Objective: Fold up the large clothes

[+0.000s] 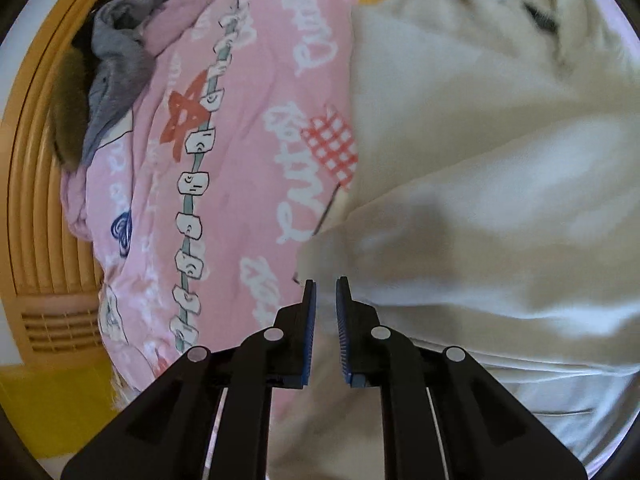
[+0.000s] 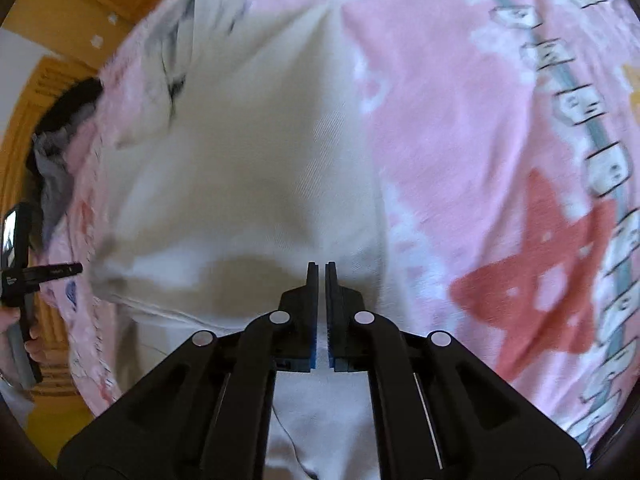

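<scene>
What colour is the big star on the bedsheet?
The star on the pink bedsheet is red, clearest in the right wrist view.

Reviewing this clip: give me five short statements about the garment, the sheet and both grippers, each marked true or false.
1. The cream garment lies on a pink printed sheet. True.
2. The left gripper grips a fold of cloth. False: nothing sits between its slightly parted jaws.
3. The right gripper has its jaws nearly together. True.
4. The sheet is plain blue. False: it is pink with lettering and red stars.
5. A grey cloth lies beyond the sheet. True.
</scene>
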Motion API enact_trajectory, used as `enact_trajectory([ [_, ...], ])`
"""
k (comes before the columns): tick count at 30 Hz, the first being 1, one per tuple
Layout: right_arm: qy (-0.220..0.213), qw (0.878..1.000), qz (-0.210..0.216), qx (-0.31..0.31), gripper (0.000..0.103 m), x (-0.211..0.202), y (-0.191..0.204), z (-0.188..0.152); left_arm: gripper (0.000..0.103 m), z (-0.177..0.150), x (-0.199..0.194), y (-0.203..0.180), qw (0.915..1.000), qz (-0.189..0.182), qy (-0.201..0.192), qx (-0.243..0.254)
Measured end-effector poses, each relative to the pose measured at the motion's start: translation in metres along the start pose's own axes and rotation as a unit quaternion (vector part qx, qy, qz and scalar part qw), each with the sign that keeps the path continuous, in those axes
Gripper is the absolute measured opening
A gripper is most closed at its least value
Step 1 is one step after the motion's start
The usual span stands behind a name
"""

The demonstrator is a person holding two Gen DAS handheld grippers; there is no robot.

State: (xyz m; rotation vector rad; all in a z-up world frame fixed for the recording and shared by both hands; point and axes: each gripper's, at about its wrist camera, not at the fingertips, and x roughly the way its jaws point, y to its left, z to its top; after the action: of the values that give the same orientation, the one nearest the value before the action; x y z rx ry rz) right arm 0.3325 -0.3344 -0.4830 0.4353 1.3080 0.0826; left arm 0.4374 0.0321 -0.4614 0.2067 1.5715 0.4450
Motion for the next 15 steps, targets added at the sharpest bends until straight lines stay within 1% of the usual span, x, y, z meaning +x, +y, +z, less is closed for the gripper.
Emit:
enact_trajectory([
  [1, -0.013, 1.000, 0.012, 0.014, 0.014, -0.010, -0.010, 0.006, 0.012, 0.002, -0.014, -0.006, 0.9999, -0.012, -0.005, -0.004],
  [2, -0.017, 0.999, 0.018, 0.023, 0.021, -0.012, -0.015, 0.009, 0.016, 0.004, -0.023, -0.012, 0.9997, -0.022, -0.009, -0.006],
  [3, -0.017, 0.999, 0.018, 0.031, 0.038, -0.012, -0.023, 0.015, 0.023, 0.007, -0.029, -0.019, 0.9994, -0.031, -0.014, -0.008],
  [4, -0.017, 0.999, 0.014, 0.034, 0.048, -0.010, -0.030, 0.018, 0.024, 0.012, -0.033, -0.029, 0.9990, -0.040, -0.020, -0.005],
  [8, -0.029, 0.998, 0.021, 0.043, 0.048, 0.000, -0.043, 0.026, 0.024, 0.028, -0.026, -0.065, 0.9973, -0.068, -0.029, 0.004],
  [9, -0.036, 0.998, 0.027, 0.044, 0.048, 0.007, -0.042, 0.032, 0.024, 0.031, -0.019, -0.072, 0.9971, -0.070, -0.030, 0.004],
  [11, -0.053, 0.997, 0.018, 0.044, 0.048, 0.014, -0.039, 0.038, 0.024, 0.035, -0.001, -0.080, 0.9970, -0.072, -0.027, 0.003],
  [12, -0.066, 0.997, 0.014, 0.048, 0.048, 0.014, -0.041, 0.041, 0.024, 0.035, 0.011, -0.084, 0.9975, -0.067, -0.023, 0.007],
  [13, -0.079, 0.995, 0.002, 0.052, 0.048, 0.012, -0.042, 0.041, 0.024, 0.034, 0.022, -0.087, 0.9977, -0.062, -0.022, 0.015],
  [14, -0.084, 0.995, -0.011, 0.055, 0.048, 0.013, -0.042, 0.043, 0.024, 0.032, 0.028, -0.089, 0.9979, -0.056, -0.021, 0.023],
  [15, -0.078, 0.995, -0.017, 0.053, 0.048, 0.018, -0.040, 0.044, 0.024, 0.029, 0.040, -0.091, 0.9982, -0.048, -0.014, 0.035],
])
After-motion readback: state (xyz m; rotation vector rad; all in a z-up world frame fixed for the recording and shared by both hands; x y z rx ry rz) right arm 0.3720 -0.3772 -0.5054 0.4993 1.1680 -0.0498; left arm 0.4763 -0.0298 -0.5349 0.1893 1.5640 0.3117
